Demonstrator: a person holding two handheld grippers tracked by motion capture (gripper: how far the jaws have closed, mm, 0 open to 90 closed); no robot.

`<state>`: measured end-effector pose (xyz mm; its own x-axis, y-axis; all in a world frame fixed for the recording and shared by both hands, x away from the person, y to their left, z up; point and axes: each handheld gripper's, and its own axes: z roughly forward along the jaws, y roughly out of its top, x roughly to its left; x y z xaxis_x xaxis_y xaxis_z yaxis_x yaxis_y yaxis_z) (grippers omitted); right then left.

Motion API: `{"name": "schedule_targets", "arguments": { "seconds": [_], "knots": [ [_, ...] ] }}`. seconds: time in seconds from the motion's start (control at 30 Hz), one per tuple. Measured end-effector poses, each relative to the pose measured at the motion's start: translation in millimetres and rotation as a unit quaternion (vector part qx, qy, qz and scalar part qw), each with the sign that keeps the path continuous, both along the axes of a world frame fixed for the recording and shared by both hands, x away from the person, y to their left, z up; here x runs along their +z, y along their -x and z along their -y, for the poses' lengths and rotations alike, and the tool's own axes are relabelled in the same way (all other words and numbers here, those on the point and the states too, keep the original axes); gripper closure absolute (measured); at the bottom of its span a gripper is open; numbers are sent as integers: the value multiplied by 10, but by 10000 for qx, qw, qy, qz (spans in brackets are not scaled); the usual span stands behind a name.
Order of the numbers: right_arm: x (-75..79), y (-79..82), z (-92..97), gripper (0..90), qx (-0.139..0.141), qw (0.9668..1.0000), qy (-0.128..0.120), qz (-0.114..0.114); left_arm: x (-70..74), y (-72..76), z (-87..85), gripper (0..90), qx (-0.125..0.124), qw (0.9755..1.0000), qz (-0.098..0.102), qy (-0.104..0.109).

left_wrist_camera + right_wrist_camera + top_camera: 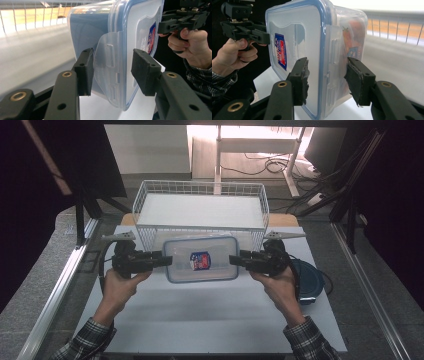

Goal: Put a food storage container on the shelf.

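Observation:
A clear plastic box (pixel 180 255) with a blue-rimmed lid and a red and blue sticker (pixel 200 261) lies flat on the white table, just in front of a wire basket. My left gripper (pixel 167 260) is at its left short end and my right gripper (pixel 234 260) at its right short end. In the left gripper view the open left gripper (pixel 112 72) straddles a side latch (pixel 107 67) that is flipped outward. In the right gripper view the open right gripper (pixel 327 80) straddles the other latch (pixel 333 57), which lies flat against the box (pixel 297 42).
A white wire basket (pixel 200 210) stands right behind the box. A dark blue round lid (pixel 307 280) lies at the table's right edge, beside my right hand. The white table top (pixel 200 320) stretches toward me. Metal rails run along both sides.

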<state>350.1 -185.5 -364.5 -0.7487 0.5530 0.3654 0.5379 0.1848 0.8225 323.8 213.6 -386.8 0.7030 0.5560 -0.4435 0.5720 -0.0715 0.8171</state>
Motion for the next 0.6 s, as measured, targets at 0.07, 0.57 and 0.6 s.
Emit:
{"name": "schedule_targets", "arguments": {
  "seconds": [0.07, 0.57, 0.6],
  "knots": [
    [67, -47, -13, 528, 11, 10000, -16, 40, 75, -35, -11, 530, 24, 10000, 50, 2],
    [457, -407, -96, 528, -19, 9995, -157, 280, 515, -397, -95, 530, 144, 9995, 273, 25],
    [470, -431, -101, 528, -33, 9995, -172, 278, 537, -426, -103, 530, 155, 9995, 267, 44]
  ]
}}
